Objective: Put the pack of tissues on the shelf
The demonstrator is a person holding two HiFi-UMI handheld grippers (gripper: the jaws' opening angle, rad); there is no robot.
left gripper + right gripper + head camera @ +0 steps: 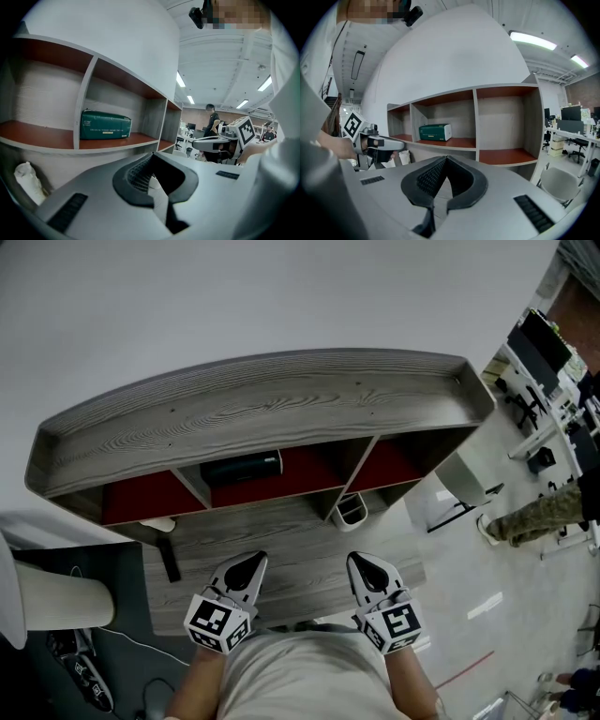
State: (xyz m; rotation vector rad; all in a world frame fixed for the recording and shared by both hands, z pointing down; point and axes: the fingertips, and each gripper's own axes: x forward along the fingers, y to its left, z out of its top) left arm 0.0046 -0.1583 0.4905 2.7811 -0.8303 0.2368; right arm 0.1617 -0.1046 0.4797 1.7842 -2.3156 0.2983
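The pack of tissues [242,467], dark green with a white end, lies flat in the middle compartment of the wooden shelf [281,409]. It shows in the left gripper view [105,124] and in the right gripper view [434,132]. Both grippers hover over the desk, well in front of the shelf and apart from the pack. My left gripper [247,568] is shut with nothing between its jaws, its tips [152,157] meeting. My right gripper [366,568] is likewise shut and empty, jaws [446,160] pressed together.
A white cup [350,512] stands on the desk [300,549] under the shelf's right divider. A black bar [169,559] lies at the desk's left. Crumpled white paper [28,180] sits below the left compartment. A person [212,119] stands far off among office desks. A chair [560,185] is at right.
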